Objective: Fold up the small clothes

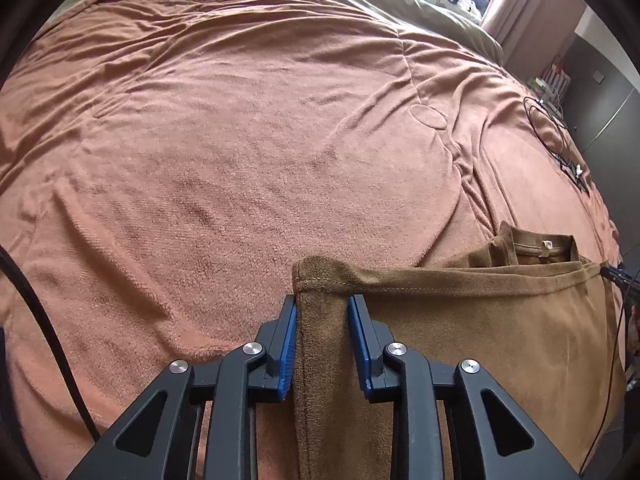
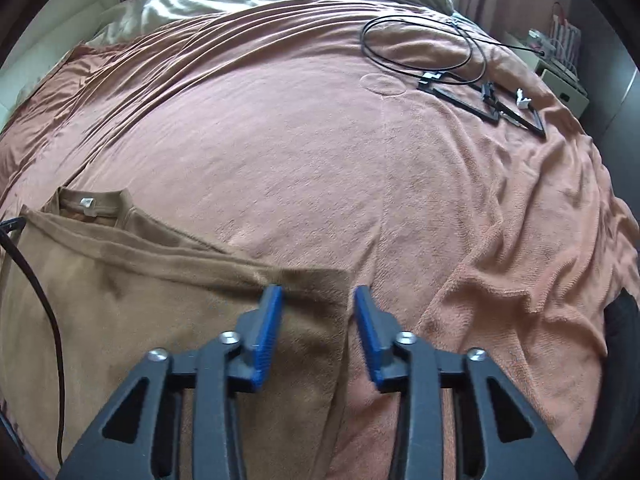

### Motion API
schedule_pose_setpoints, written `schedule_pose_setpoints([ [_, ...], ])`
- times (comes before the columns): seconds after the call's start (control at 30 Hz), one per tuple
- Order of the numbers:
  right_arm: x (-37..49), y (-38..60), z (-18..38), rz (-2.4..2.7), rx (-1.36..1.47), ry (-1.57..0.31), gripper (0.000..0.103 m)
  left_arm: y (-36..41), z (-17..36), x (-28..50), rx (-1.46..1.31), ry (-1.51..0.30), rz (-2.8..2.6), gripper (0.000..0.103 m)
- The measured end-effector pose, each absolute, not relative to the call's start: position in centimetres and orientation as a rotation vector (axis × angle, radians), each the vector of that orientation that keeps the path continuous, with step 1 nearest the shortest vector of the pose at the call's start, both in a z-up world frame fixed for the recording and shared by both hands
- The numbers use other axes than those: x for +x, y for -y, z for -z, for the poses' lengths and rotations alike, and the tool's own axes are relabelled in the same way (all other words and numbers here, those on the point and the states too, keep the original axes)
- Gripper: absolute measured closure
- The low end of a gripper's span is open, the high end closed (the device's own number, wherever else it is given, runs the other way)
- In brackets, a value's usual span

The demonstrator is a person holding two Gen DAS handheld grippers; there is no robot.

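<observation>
A brown shirt [image 1: 480, 320] lies flat on the near part of the bed, on the orange blanket [image 1: 240, 140], with its collar [image 1: 548, 245] and label pointing away from the person. The left tool [image 1: 322, 300] is clenched on the shirt's near-left corner: a raised ridge of the hemmed cloth fills the gap and touches both blue pads. The right tool [image 2: 318, 292] straddles the shirt's [image 2: 120, 300] other side edge, but a strip of blanket shows between the cloth and its outer pad, so it reads as released, not yet pinching. The step in hand looks like taking both edges before carrying a fold over. To do it well, the right tool should probably slide a little further onto the cloth, so both pads land on the shirt rather than on its very edge, and bite only the shirt, not the blanket beneath, which is soft and would come up too. Both grips should then sit level with each other, so the fold line runs straight. Lift just enough to clear the blanket, keep the cloth lightly taut between the two tools, and lay it down square with the collar [image 2: 86, 202]. The black cable [image 2: 420, 40] at the far right of the bed is well apart and should not interfere
</observation>
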State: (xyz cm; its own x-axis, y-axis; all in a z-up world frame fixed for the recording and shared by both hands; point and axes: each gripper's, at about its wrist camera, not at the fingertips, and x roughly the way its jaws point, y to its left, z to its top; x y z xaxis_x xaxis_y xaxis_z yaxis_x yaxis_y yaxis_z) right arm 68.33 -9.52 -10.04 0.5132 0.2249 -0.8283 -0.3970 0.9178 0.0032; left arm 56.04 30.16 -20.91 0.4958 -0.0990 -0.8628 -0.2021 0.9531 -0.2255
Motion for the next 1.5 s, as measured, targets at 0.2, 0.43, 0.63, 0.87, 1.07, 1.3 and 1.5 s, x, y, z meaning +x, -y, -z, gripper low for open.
schedule_pose_setpoints([
  [0.2,68.5,10.5,9.2,-0.407,-0.125,-0.933,0.100,-30.4,20.1,56.0,-0.329,-1.008,-0.057,0.093],
  [0.43,65.4,11.4,6.4,-0.370,-0.115,-0.847,0.101,-30.2,17.5,55.4,-0.296,-0.939,-0.043,0.096],
  [0.63,63.9,11.8,4.4,-0.332,-0.096,-0.778,0.101,-30.1,14.7,55.3,-0.252,-0.873,-0.062,0.097],
  [0.87,65.3,10.8,4.8,-0.314,-0.113,-0.786,0.101,-30.8,15.9,57.4,-0.249,-0.899,-0.089,0.097],
  [1.07,67.9,9.8,6.7,-0.284,-0.138,-0.834,0.101,-30.6,18.1,59.2,-0.224,-0.932,-0.107,0.097],
  [1.3,69.8,7.3,9.0,-0.236,-0.248,-0.873,0.097,-30.2,20.0,60.0,-0.240,-1.011,-0.157,0.089],
  [1.5,69.0,7.1,8.4,-0.272,-0.217,-0.857,0.059,-29.2,17.8,57.8,-0.225,-0.968,-0.175,0.064],
])
